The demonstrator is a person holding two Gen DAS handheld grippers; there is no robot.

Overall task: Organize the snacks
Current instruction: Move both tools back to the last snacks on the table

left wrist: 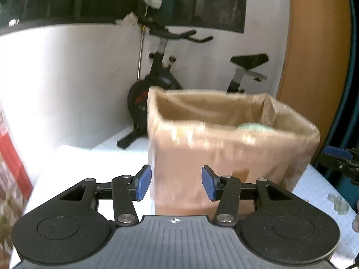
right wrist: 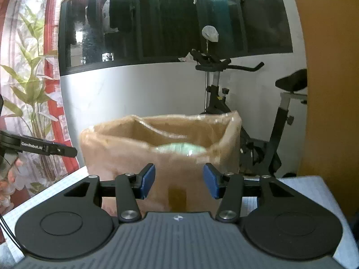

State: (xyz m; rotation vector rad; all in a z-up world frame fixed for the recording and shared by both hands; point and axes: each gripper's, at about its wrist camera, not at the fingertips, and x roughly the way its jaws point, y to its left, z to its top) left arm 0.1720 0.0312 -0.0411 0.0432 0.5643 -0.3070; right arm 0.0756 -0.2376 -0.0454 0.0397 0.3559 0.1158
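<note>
One open-topped cardboard box, wrapped in glossy tape, is seen standing upright on the white table, its mouth facing up; its long axis cannot be told through the blur. One pale green packet is glimpsed inside, below the rim. From the left gripper the box lies at twelve to one o'clock, just ahead of the blue pads, which are spread apart and hold nothing. From the right gripper it lies at twelve o'clock, the pads likewise parted and empty. One exercise bike is seen behind.
</note>
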